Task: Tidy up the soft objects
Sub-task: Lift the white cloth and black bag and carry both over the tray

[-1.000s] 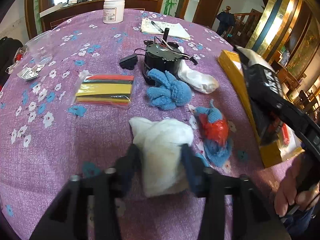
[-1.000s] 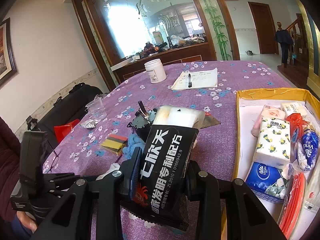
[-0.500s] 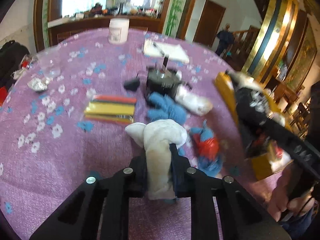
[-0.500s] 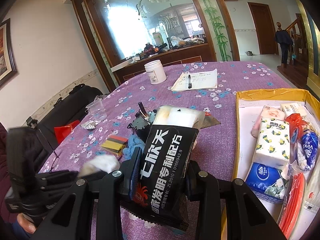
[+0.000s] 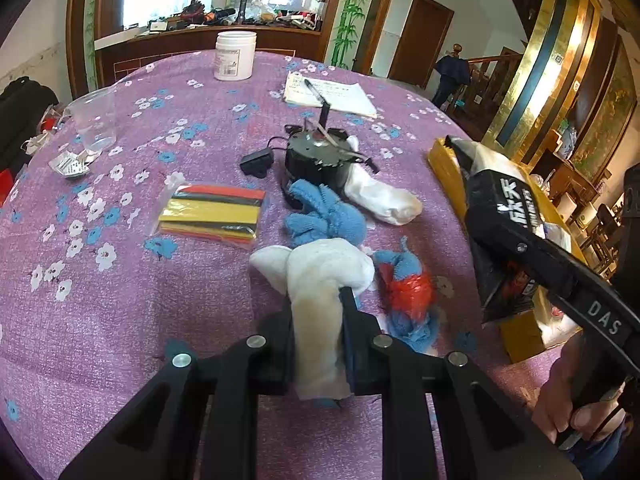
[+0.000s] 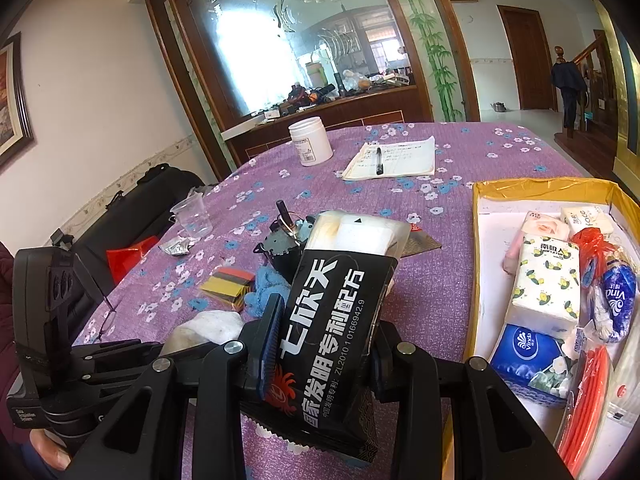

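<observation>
My left gripper (image 5: 318, 312) is shut on a white sock (image 5: 320, 280) and holds it above the purple floral tablecloth (image 5: 120, 300). The sock also shows in the right wrist view (image 6: 208, 330). Beyond it lie a blue fluffy cloth (image 5: 324, 216), another white sock (image 5: 380, 196) and a blue-and-red cloth (image 5: 408, 292). My right gripper (image 6: 324, 340) is shut on a black packet with white Chinese lettering (image 6: 332, 320), held up just left of the yellow box (image 6: 476, 260). The packet also shows at the right of the left wrist view (image 5: 504, 220).
The yellow box holds tissue packs (image 6: 544, 284) and an orange coil (image 6: 584, 400). A black motor (image 5: 320, 156), a bag of coloured strips (image 5: 212, 212), a plastic cup (image 5: 96, 120), a white jar (image 5: 234, 56) and a notepad with pen (image 5: 328, 94) lie on the table.
My left gripper closed on the white sock and lifted it off the cloth. My right gripper with the black packet has stayed still.
</observation>
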### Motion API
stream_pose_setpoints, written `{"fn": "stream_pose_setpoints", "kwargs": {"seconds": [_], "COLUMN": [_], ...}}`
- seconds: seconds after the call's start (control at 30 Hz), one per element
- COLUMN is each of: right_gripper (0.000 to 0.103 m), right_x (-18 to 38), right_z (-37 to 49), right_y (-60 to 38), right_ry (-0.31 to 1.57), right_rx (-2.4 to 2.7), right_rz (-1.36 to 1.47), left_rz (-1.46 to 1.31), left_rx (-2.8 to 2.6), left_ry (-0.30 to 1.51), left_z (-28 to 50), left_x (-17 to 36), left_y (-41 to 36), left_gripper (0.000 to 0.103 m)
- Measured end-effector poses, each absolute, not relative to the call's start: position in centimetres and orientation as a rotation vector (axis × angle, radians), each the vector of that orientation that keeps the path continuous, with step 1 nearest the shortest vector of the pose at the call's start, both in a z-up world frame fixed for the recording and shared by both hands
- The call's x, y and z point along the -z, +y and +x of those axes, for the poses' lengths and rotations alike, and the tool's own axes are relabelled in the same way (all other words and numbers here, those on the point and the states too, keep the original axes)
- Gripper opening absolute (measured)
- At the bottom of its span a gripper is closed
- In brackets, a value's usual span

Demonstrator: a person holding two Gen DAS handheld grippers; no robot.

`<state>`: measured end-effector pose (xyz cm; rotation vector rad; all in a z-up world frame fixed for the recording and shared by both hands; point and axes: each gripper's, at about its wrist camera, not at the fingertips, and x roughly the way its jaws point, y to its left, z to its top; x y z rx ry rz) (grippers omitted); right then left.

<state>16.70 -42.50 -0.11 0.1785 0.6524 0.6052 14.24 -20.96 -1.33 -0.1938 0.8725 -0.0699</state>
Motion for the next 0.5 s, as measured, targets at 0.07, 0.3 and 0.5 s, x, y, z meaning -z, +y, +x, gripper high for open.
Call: {"fn": "stream_pose_setpoints", "kwargs": {"seconds": [0.07, 0.3, 0.5], "right_gripper": [0.039, 0.039, 0.039], "right_x": [0.1, -0.5, -1.5], "right_z": [16.7, 17.1, 16.8], "right_y": [-42.7, -45.2, -49.9], "right_ry": [0.647, 0.637, 0.614], "right_rx": [-0.606, -0.597, -0.551], "right_rz": [0.186, 0.292, 0.39], "left_rz": [-0.19, -0.166, -0.124], "left_rx": [0.081, 0.145, 0.241], "left_ry": [0.86, 0.84, 0.816], "left_z": [14.1, 14.0, 14.0], "left_x": [0.9, -0.8, -2.8], "left_y": [-21.3, -23.6, -27.8], "left_gripper": [0.018, 0.018, 0.018]}}
